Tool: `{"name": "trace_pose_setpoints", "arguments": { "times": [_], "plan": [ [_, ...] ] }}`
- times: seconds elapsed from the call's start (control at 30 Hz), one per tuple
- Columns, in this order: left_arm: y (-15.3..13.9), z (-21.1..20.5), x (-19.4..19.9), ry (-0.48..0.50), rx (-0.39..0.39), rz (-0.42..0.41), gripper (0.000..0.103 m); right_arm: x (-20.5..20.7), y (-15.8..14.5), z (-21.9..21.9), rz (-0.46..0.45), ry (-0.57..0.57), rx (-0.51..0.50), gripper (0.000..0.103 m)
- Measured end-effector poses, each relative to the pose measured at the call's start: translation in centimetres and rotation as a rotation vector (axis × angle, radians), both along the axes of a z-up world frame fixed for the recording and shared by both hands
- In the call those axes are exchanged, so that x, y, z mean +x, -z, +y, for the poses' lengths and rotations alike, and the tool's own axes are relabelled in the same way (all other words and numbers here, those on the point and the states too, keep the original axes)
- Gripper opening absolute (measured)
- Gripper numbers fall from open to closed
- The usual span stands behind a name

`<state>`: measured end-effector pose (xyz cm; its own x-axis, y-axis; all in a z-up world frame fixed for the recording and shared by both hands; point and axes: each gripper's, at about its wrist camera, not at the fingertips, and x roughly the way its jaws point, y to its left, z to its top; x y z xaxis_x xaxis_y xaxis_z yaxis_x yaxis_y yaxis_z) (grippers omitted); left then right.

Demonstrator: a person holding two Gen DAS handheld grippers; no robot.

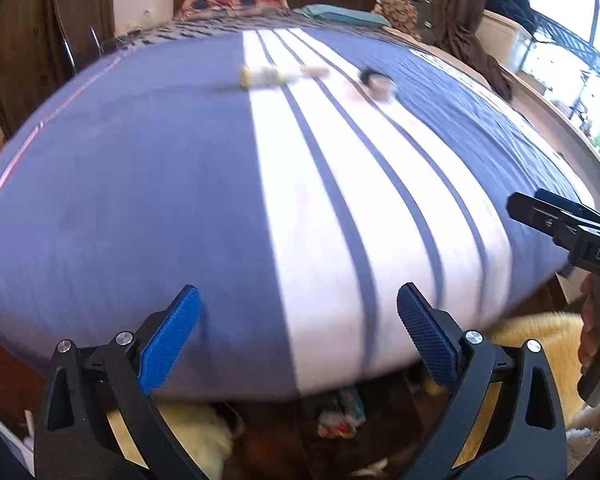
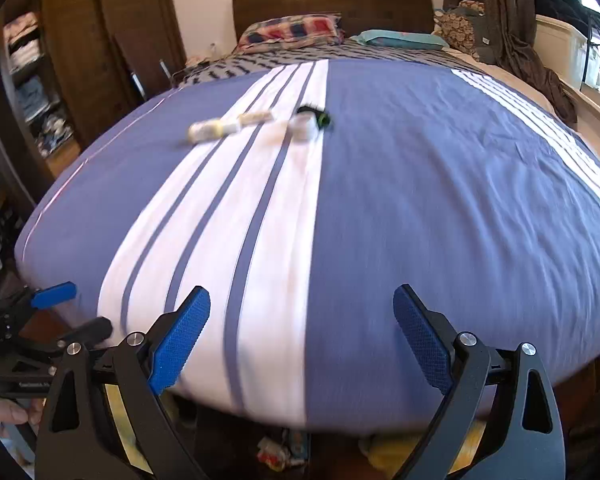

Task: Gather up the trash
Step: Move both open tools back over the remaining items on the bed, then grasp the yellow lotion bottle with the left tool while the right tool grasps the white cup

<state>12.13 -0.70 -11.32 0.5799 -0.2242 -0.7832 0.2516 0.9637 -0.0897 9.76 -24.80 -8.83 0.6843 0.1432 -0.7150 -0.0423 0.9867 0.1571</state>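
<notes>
Both tongs are standing wide open and holding nothing: the left gripper (image 1: 298, 330), with its black frame and blue textured pads, is hanging over the foot edge of the bed, and the right gripper (image 2: 302, 334), of the same build, is doing likewise beside it.

The trash is lying well ahead, about the middle of the bed: a pale yellowish plastic bottle on its side (image 2: 210, 130), a small cream tube-like piece just beyond it (image 2: 256, 118), and a whitish crumpled lump with a black and green bit at its far end (image 2: 310, 122). Motion blur is smearing all three, so their exact make cannot be told. None is touching a gripper.

By the look of it, the task is only at its approach; nothing appears collected yet. The next move is calling for a long reach forward across the bed, then lowering spread jaws round one item, likely the bottle across its narrow body, without pressing it into the soft cover.

The surface is a blue bedspread with broad white stripes (image 2: 440, 200), smooth and yielding. Beyond it are lying a chequered red and blue pillow (image 2: 292, 28) against a dark wooden headboard (image 2: 332, 0), with a brown wooden wardrobe (image 2: 80, 40) on one side and bright windows on the other. More litter is showing on the floor below the bed's foot (image 2: 280, 450).
</notes>
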Motion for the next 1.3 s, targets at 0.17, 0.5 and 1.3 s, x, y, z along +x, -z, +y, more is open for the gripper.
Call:
{"name": "trace_pose_setpoints", "arguments": {
  "times": [0.17, 0.5, 1.3],
  "plan": [
    [-0.8, 0.5, 6.2, -0.05, 0.03, -0.015, 0.094, 5.6, -0.2, -0.2, 0.017, 0.008, -0.009, 0.093],
    [0.0, 0.8, 17.6, -0.1, 0.03, -0.003, 0.094, 15.6, 2.0, 0.5, 0.079, 0.016, 0.009, 0.085],
    [1.7, -4.9, 29.6, 0.076, 0.071, 0.004, 0.068, 21.8, 2.8, 2.5, 0.093, 0.013, -0.064, 0.034]
  ]
}}
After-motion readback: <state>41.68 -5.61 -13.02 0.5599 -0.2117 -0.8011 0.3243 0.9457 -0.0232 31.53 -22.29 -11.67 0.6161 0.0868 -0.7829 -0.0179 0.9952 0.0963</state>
